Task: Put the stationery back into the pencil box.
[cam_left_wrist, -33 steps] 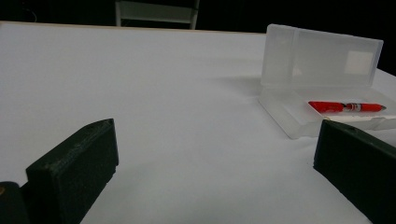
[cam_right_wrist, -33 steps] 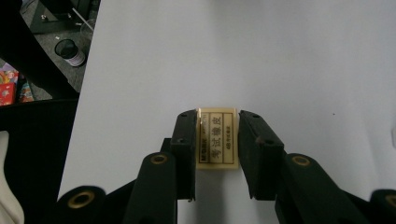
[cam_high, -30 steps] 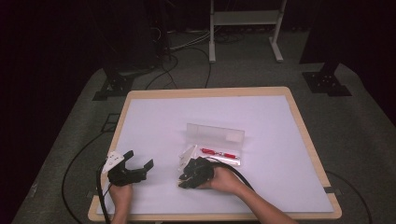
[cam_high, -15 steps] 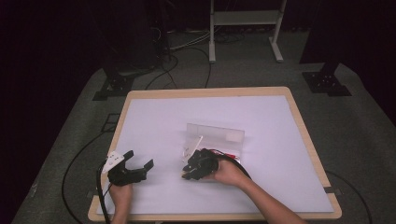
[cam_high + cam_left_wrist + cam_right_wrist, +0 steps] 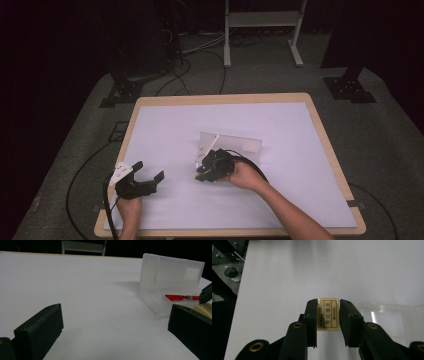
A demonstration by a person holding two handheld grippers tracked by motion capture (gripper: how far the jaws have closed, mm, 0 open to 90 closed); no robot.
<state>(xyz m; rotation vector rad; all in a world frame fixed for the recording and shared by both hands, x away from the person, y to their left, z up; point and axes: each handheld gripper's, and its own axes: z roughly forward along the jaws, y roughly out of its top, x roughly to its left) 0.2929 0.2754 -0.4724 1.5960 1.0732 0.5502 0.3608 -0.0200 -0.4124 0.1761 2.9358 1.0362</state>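
Note:
My right gripper (image 5: 204, 169) is shut on a small cream eraser (image 5: 328, 313) with black printed characters, held off the white table and pinched across its narrow sides. Just behind it stands a clear plastic case (image 5: 235, 143), open with its lid upright. In the left gripper view the case (image 5: 172, 271) has a red pen (image 5: 178, 297) lying in its tray, and the eraser (image 5: 206, 308) shows at the right edge. My left gripper (image 5: 149, 171) rests near the front left of the table, open with nothing between its jaws.
A white sheet covers the wood-rimmed table (image 5: 325, 145). Black cables trail from both grippers, one over the front left edge (image 5: 106, 200). Beyond the table are a white stand (image 5: 260, 20) and dark stand bases on the grey floor.
My right gripper has risen and moved away from the front edge toward the case, carrying the eraser; it now covers the red pen in the high view. The left gripper has stayed put.

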